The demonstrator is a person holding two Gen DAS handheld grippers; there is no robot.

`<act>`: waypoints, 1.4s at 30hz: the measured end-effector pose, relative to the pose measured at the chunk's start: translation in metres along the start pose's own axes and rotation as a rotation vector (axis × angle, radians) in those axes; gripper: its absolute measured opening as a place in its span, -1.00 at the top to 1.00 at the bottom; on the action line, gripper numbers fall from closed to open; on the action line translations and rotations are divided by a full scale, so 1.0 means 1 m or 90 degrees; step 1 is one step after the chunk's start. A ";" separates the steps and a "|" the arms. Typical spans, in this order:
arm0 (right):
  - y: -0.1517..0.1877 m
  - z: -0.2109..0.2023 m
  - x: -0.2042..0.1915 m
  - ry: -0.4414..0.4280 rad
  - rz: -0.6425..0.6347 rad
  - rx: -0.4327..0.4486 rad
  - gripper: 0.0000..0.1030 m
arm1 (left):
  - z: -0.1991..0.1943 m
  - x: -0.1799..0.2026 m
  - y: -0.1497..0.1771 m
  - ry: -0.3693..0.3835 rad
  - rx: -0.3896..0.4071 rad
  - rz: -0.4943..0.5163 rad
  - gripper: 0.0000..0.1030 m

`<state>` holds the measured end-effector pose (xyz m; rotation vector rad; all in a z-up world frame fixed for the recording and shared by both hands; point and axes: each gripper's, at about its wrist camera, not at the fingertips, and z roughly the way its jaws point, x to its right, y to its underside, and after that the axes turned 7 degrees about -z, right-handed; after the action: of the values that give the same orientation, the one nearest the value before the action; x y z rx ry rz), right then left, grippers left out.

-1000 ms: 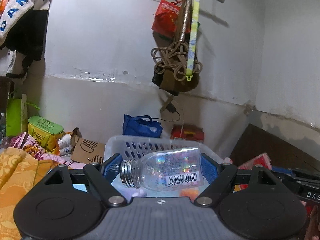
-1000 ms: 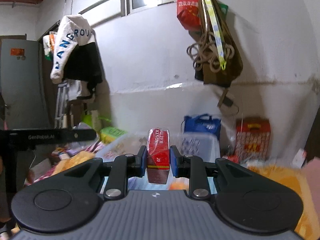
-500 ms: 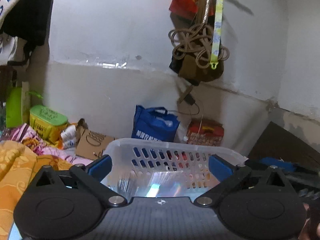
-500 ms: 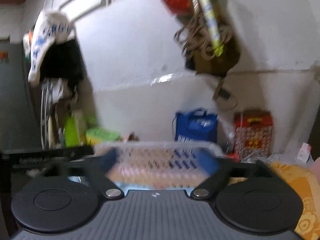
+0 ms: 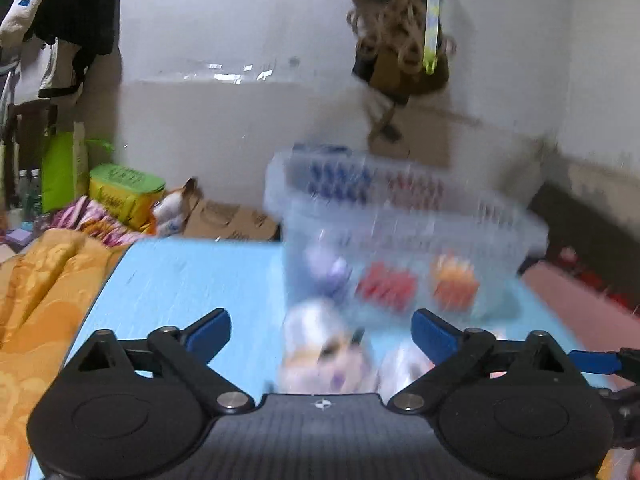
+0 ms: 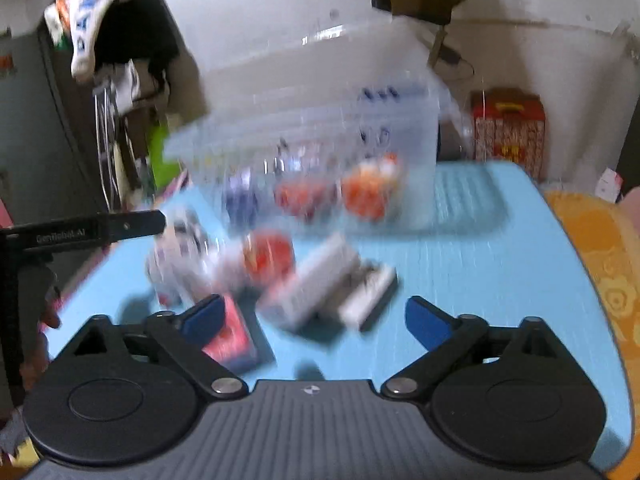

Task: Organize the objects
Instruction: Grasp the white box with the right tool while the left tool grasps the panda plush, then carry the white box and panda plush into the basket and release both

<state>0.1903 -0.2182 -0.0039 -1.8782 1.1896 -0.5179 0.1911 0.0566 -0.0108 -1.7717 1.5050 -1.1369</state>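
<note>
1. A clear basket is seen at 12 o'clock on the desk; blurred red, orange and purple items lie inside.
2. Left tool and right tool are spread wide, nothing gripped, their jaws having just closed slightly.

Clothes hanging upper left, rope bundle on wall upper centre, green-lidded yellow box mid-left, orange blanket lower left, red carton right, cardboard box centre-left.

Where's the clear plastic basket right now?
In both wrist views the clear plastic basket stands at the far side of the light blue table, near the white wall, with loose items lying on the table in front of it.
</note>
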 end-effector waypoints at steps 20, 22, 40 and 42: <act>-0.022 0.037 -0.018 -0.032 0.018 -0.033 -0.07 | 0.027 -0.021 0.018 -0.018 -0.041 -0.081 -0.66; -0.021 0.039 -0.019 -0.032 0.010 -0.037 0.04 | 0.034 -0.018 0.020 -0.009 -0.043 -0.087 -0.66; -0.020 0.007 -0.004 -0.019 0.002 0.003 0.48 | 0.034 -0.006 0.021 -0.022 -0.005 -0.024 -0.27; -0.022 0.006 -0.001 -0.022 0.008 0.005 0.49 | 0.022 -0.008 0.017 -0.035 0.026 -0.021 -0.28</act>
<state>0.2058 -0.2107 0.0104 -1.8654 1.1744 -0.4801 0.2016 0.0577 -0.0376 -1.7922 1.4162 -1.1186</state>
